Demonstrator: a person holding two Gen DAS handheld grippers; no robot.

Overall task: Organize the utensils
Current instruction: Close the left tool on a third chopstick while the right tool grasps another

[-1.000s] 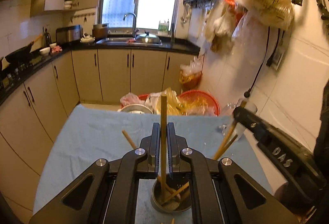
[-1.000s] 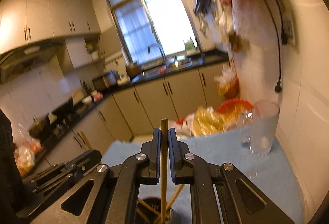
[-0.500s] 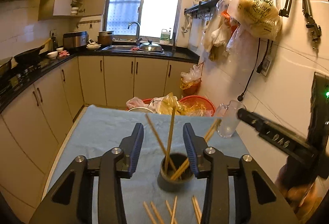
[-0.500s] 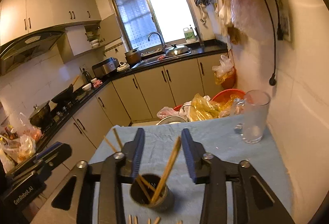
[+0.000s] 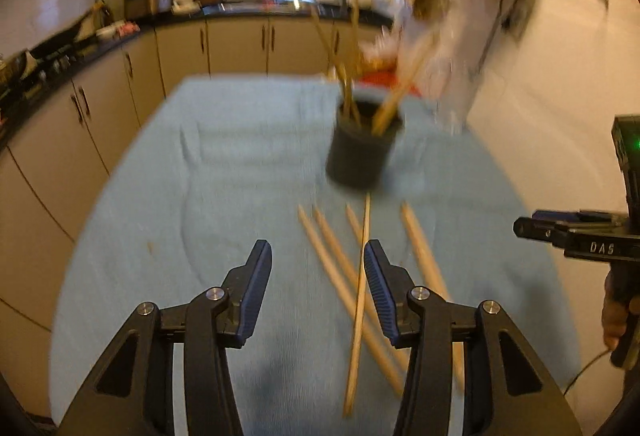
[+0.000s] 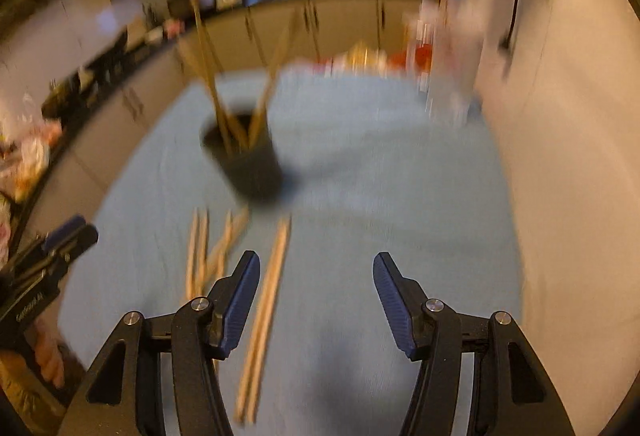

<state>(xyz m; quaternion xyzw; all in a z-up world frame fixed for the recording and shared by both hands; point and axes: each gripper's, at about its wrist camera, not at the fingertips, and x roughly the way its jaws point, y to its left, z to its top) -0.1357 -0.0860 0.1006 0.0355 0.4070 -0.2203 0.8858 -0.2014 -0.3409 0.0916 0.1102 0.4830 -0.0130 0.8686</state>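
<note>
A dark round holder [image 5: 362, 152] stands on the blue cloth with several wooden chopsticks upright in it; it also shows in the right wrist view [image 6: 248, 160]. Several loose chopsticks [image 5: 360, 288] lie on the cloth in front of it, also in the right wrist view [image 6: 264, 308]. My left gripper [image 5: 316, 276] is open and empty, low over the cloth, its right finger beside the loose chopsticks. My right gripper [image 6: 316, 288] is open and empty, just right of a pair of chopsticks. Both views are blurred by motion.
The blue cloth [image 5: 200, 196] covers the table. A clear glass [image 6: 448, 92] stands at the far right by the wall [image 6: 560, 156]. A red basket and bags [image 5: 384, 76] sit past the far edge. Kitchen cabinets [image 5: 100, 108] run along the left.
Both grippers let go of their chopsticks into the holder, opened, then pulled back and dropped low toward the loose chopsticks on the cloth.
</note>
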